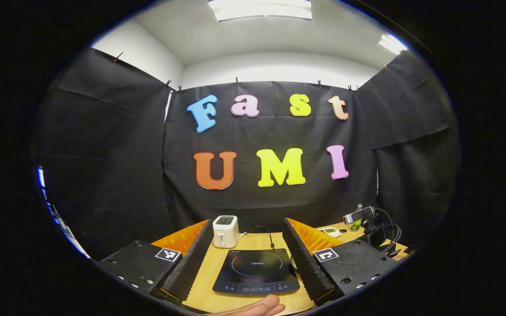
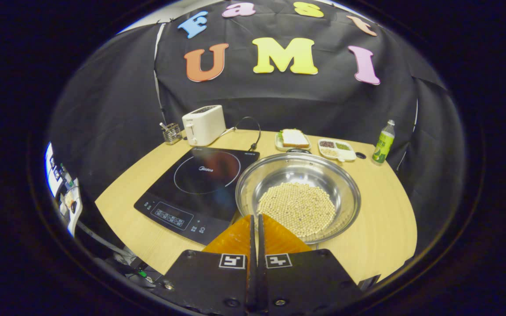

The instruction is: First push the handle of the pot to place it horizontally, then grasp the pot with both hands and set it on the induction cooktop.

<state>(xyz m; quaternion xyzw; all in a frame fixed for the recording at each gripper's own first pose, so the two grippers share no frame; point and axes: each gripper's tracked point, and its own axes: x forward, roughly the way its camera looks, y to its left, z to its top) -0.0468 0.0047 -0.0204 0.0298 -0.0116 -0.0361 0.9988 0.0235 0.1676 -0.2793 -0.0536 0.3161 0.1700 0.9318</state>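
A: The pot [image 2: 298, 195]? 
B: One, shiny steel, round, holding a bed of pale beans; it sits on the counter [image 2: 380, 228] just right of the single black induction cooktop [image 2: 200, 188].
A: Fingers? 
B: Left gripper [image 1: 247, 259] spread apart; right gripper [image 2: 255, 232] pressed together, empty.
A: Around? 
B: One toaster [image 2: 204, 124], one bottle [image 2: 384, 142], two food dishes behind.

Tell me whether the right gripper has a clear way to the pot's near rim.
Probably yes. The right gripper, its fingers together, hangs just above the near rim of the pot, with nothing between them. The induction cooktop lies to the side.
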